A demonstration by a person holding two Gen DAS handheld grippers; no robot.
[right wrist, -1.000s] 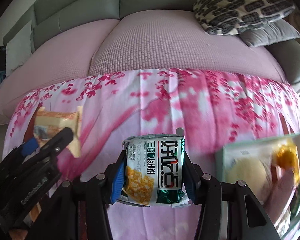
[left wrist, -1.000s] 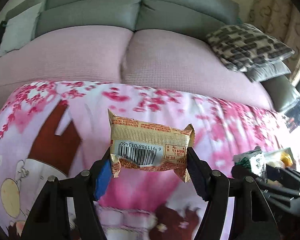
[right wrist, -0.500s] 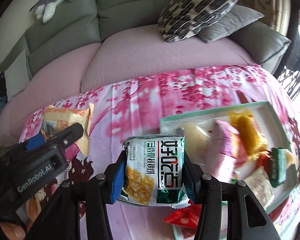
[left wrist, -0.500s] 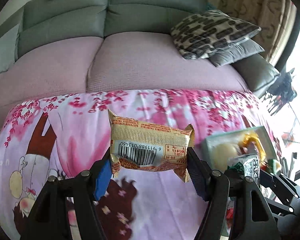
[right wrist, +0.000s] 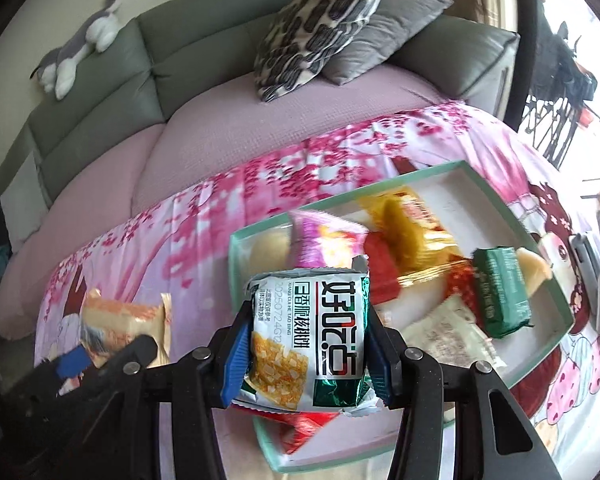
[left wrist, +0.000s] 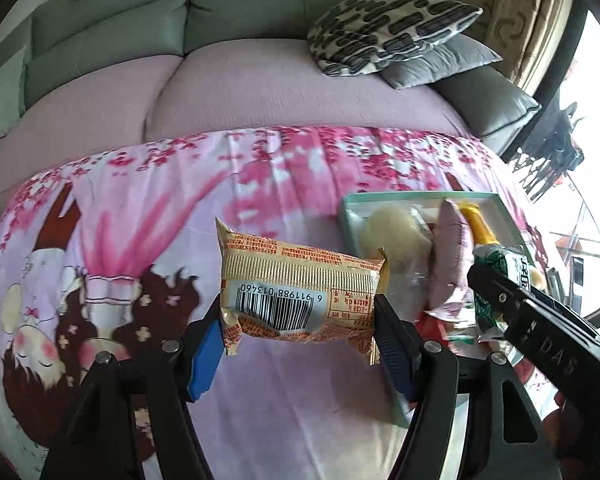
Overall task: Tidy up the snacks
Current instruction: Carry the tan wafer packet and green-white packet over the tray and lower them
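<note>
The green-white packet [right wrist: 308, 340] is clamped in the right gripper [right wrist: 306, 354] above the tray's [right wrist: 476, 174] near-left corner. The tan packet [left wrist: 300, 294], long axis crosswise, is clamped in the left gripper [left wrist: 300, 344], left of the tray; the right gripper is judged nearer.

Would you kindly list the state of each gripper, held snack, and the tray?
left gripper: shut on tan snack packet
tan snack packet: sealed, held above the cloth
right gripper: shut on green-white snack packet
green-white snack packet: sealed, held over tray
tray: open, partly filled with snacks
</note>
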